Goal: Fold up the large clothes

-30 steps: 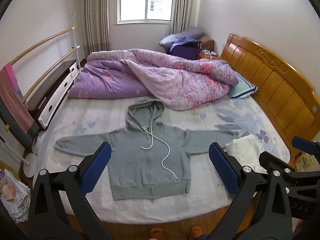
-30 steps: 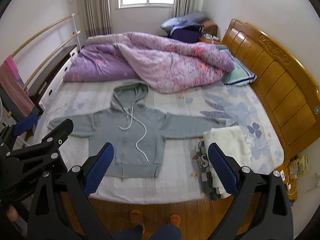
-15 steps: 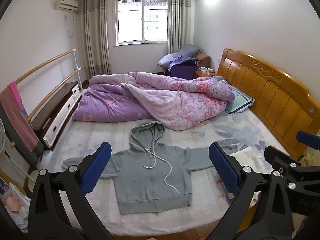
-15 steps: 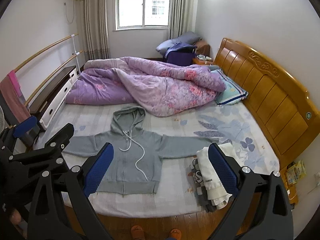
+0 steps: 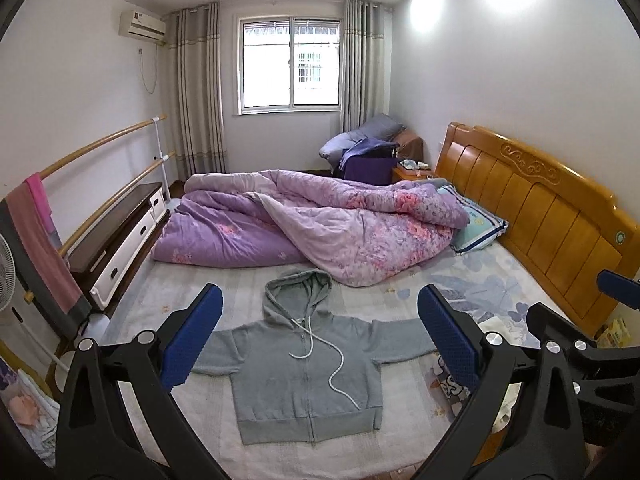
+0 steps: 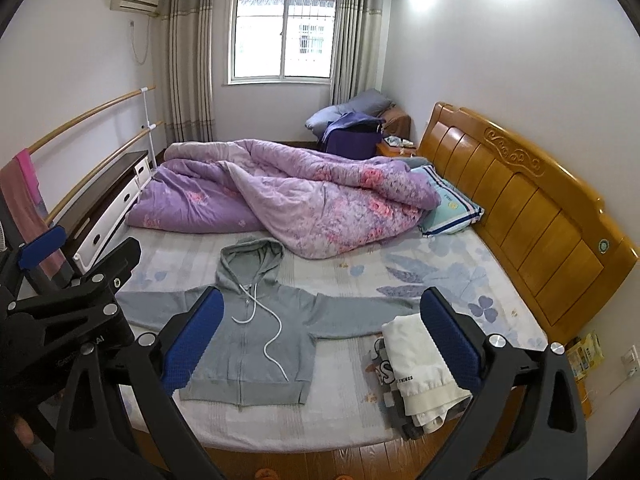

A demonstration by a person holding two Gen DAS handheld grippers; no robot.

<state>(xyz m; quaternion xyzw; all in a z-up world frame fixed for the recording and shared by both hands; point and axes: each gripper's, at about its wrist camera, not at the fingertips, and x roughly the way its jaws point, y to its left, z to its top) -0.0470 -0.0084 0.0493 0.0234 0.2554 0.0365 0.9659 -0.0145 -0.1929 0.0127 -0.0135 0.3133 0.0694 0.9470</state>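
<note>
On bed (image 5: 248,280): one grey hoodie (image 5: 304,380) flat, one folded pile (image 6: 420,372) beside; left gripper (image 5: 320,336), right gripper (image 6: 324,336) both wide, empty.

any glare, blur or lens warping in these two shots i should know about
Left wrist view: fisheye bends the wooden rails and headboard; black corners vignette; ceiling light blows out on the wall, window overexposed; grey hoodie sharp. Right wrist view: same warping and wall glare, window washed out; hoodie and folded stack in focus, no motion blur seen.

Both wrist views from bed (image 5: 248,304) foot, well back, overlapping.
</note>
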